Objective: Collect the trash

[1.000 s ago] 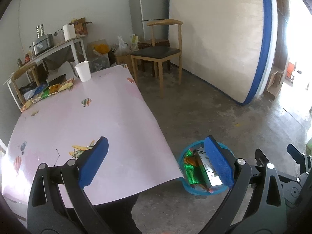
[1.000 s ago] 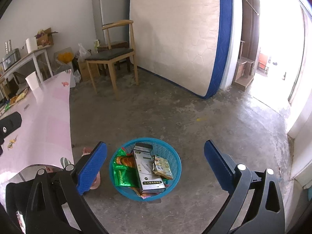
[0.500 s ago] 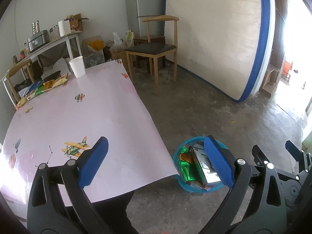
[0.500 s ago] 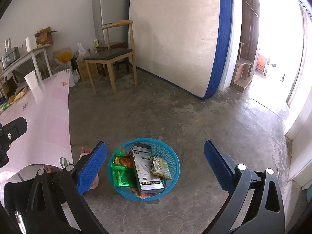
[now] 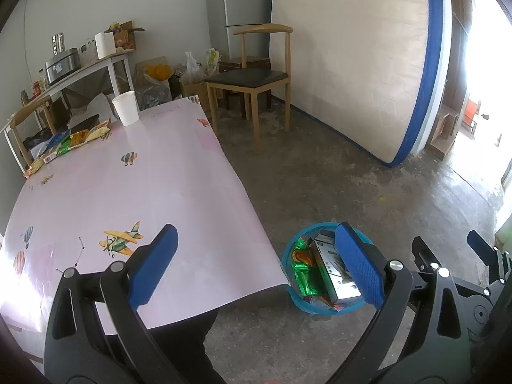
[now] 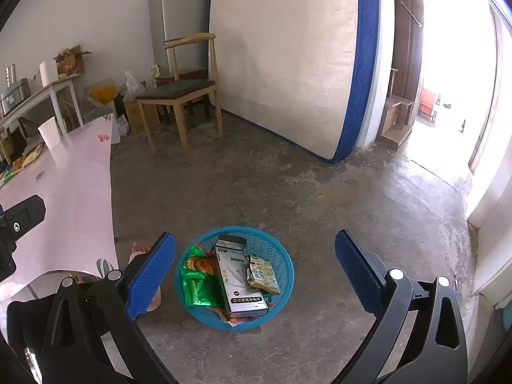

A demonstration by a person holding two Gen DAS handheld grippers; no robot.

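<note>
A blue plastic basket (image 6: 275, 252) stands on the concrete floor beside the table and holds a grey box (image 6: 238, 276), green foil wrappers (image 6: 195, 283) and a small snack pack (image 6: 262, 273). My right gripper (image 6: 254, 268) hangs open above it, empty. My left gripper (image 5: 256, 264) is open and empty over the near corner of the pink table (image 5: 144, 188); the basket (image 5: 292, 249) shows behind its right finger. Several snack wrappers (image 5: 73, 137) and a white paper cup (image 5: 125, 108) sit at the table's far end.
A wooden chair (image 5: 256, 80) stands past the table, with bags and boxes (image 5: 166, 80) behind it. A mattress (image 5: 355, 60) leans on the wall. A side table (image 5: 80, 67) with appliances lies far left. A person's foot (image 6: 139, 251) rests by the basket.
Both grippers have risen and drawn back slightly, so the table and basket look smaller. Both stay open and empty.
</note>
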